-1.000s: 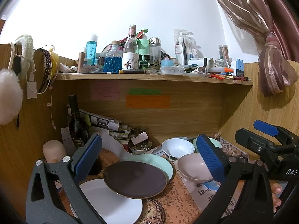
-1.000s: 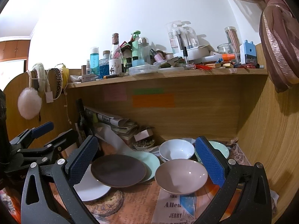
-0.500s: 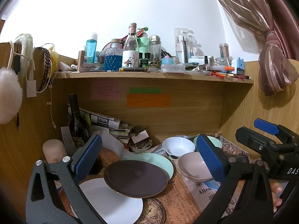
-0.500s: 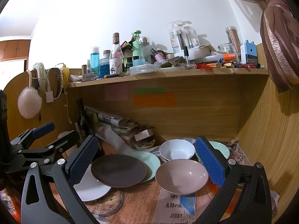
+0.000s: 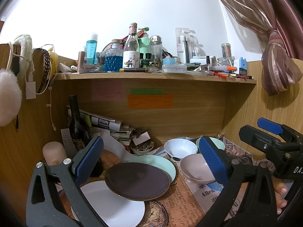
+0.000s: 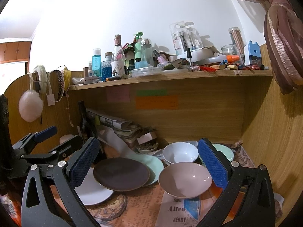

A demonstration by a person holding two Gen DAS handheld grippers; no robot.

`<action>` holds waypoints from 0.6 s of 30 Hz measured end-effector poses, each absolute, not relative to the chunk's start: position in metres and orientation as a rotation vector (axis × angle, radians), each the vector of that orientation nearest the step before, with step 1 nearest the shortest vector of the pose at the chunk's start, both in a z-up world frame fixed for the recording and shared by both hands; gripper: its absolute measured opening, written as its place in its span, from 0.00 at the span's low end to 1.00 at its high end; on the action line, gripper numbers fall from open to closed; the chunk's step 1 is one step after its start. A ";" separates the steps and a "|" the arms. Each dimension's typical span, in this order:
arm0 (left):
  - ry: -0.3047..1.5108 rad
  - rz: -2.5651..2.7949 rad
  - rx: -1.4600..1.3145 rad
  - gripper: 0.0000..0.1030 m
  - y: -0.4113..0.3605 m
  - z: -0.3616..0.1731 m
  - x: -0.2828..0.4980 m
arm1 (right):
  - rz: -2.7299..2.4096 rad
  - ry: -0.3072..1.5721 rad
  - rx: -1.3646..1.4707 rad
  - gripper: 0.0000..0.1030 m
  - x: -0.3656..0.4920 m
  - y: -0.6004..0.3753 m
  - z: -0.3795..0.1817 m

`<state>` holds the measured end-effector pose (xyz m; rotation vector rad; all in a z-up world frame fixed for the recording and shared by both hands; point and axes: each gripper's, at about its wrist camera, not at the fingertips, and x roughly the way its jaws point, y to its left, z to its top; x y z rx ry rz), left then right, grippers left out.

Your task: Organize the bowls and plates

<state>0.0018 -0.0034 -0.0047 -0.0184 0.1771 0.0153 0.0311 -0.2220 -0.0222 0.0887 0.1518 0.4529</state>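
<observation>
Open front approach over newspaper; shelf caps headroom, dark bottle and paper stack block rear-left.

Shelf crowded: blue-liquid bottle, clear labelled bottle, green pump bottle, toothbrush pack, jar. Sticky notes on the back panel: pink, green, orange. Dark bottle upright by folded newspapers. White pompom hangs left. Curtain tied back, right.
</observation>
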 end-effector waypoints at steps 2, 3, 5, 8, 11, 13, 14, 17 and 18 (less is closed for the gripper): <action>0.178 0.017 -0.018 1.00 -0.004 -0.005 0.002 | 0.453 0.152 0.089 1.00 0.031 -0.221 -0.022; 0.179 0.018 -0.019 1.00 -0.003 -0.005 0.002 | 0.452 0.151 0.088 1.00 0.031 -0.222 -0.023; 0.180 0.018 -0.020 1.00 -0.003 -0.006 0.003 | 0.452 0.150 0.087 1.00 0.031 -0.221 -0.022; 0.178 0.017 -0.020 1.00 -0.002 -0.006 0.003 | 0.451 0.149 0.087 1.00 0.031 -0.221 -0.022; 0.177 0.017 -0.019 1.00 -0.002 -0.006 0.004 | 0.452 0.151 0.090 1.00 0.031 -0.222 -0.023; 0.178 0.016 -0.019 1.00 -0.002 -0.005 0.003 | 0.452 0.151 0.089 1.00 0.031 -0.222 -0.023; 0.179 0.016 -0.019 1.00 -0.002 -0.005 0.003 | 0.450 0.152 0.089 1.00 0.031 -0.222 -0.023; 0.179 0.017 -0.019 1.00 -0.002 -0.006 0.003 | 0.447 0.163 0.094 1.00 0.034 -0.220 -0.022; 0.179 0.017 -0.019 1.00 -0.002 -0.006 0.003 | 0.449 0.167 0.095 1.00 0.035 -0.220 -0.022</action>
